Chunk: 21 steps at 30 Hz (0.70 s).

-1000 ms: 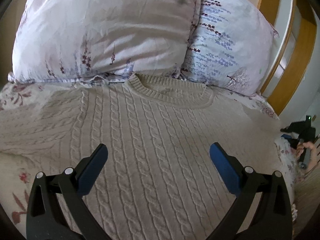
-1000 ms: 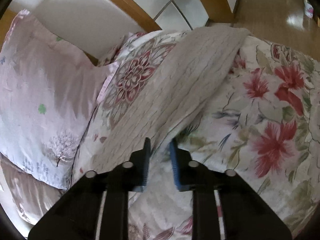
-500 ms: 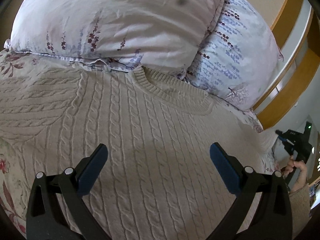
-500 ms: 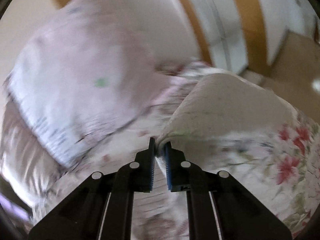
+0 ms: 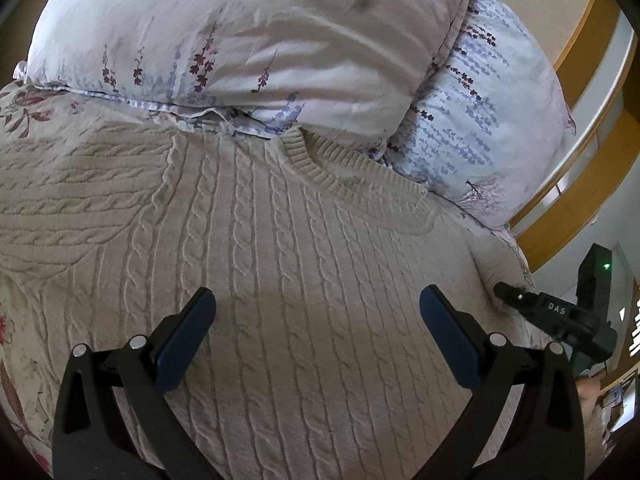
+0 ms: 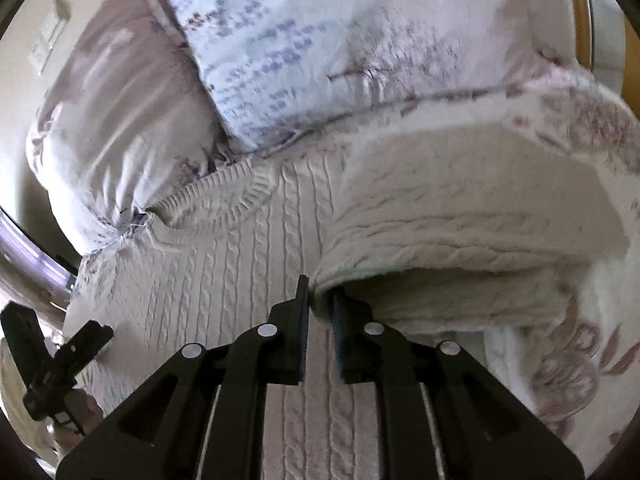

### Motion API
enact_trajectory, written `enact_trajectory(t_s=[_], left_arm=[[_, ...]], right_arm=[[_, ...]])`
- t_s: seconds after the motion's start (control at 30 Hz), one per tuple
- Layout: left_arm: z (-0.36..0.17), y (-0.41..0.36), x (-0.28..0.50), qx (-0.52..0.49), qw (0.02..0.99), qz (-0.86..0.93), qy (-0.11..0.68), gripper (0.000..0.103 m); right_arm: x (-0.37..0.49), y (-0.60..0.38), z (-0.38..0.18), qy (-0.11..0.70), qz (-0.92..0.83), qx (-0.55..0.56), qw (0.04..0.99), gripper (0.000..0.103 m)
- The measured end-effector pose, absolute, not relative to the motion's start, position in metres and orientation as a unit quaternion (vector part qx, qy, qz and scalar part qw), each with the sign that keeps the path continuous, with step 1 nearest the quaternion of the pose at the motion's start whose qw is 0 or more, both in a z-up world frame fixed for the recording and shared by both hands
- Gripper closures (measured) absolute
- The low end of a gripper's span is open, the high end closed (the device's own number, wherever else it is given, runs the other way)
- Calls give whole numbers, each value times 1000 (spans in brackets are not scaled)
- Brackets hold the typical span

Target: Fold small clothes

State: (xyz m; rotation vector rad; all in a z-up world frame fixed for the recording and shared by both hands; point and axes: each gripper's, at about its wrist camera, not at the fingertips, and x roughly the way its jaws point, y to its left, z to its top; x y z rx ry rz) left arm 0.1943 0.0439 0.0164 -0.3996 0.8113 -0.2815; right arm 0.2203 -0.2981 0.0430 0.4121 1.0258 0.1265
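A cream cable-knit sweater (image 5: 304,264) lies flat on the bed, collar toward the pillows. My left gripper (image 5: 316,312) is open and empty, hovering just above the sweater's chest. My right gripper (image 6: 320,300) is shut on the sweater's sleeve (image 6: 460,216), holding it lifted and folded over the sweater's body (image 6: 224,280). The right gripper also shows in the left wrist view (image 5: 516,298) at the sweater's right edge. The left gripper shows at the lower left of the right wrist view (image 6: 92,334).
Two floral pillows (image 5: 256,40) (image 5: 488,128) lie against the sweater's collar. A floral bedsheet (image 6: 576,360) covers the bed. A wooden headboard (image 5: 576,184) stands at the right. The bed's edge is at the right of the left wrist view.
My right gripper has swung the sleeve up and inward over the sweater's body. My left gripper has shifted slightly closer to the sweater and stays open.
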Motion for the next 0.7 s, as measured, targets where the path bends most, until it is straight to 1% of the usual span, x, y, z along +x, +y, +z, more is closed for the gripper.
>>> enact_trajectory(t_s=[0.03,0.1,0.37,0.4,0.47,0.5,0.53,0.57,0.6,0.63,0.7], left_arm=[[17,44,194,-193,890,-137,390,2],[16,45,194,-195,889,-138,390,2],[17,50,195,-214,886,-140,388,2],[18,50,195,-217,885,-140,387,2],[18,53,195,-224,884,-142,385,2],[18,53,195,-227,884,-142,384,2],[18,55,195,-231,883,-143,383,2],[18,57,195,-236,882,-145,382,2],[18,57,195,-239,881,-146,381,2],[18,59,196,-243,880,-148,381,2],[17,63,196,-258,876,-154,377,2]], right_arm=[[220,-302,43,487,62,214,845,68],[216,-319,45,476,55,268,836,46],[203,-375,56,424,-44,350,834,45],[203,-380,56,420,-55,353,834,47],[205,-387,56,414,-85,353,835,53],[209,-389,55,414,-97,349,835,62],[211,-390,56,414,-109,339,838,73],[215,-389,58,414,-125,318,844,78],[218,-385,61,413,-135,297,850,86],[221,-378,66,408,-142,271,860,90],[227,-353,84,388,-135,213,887,92]])
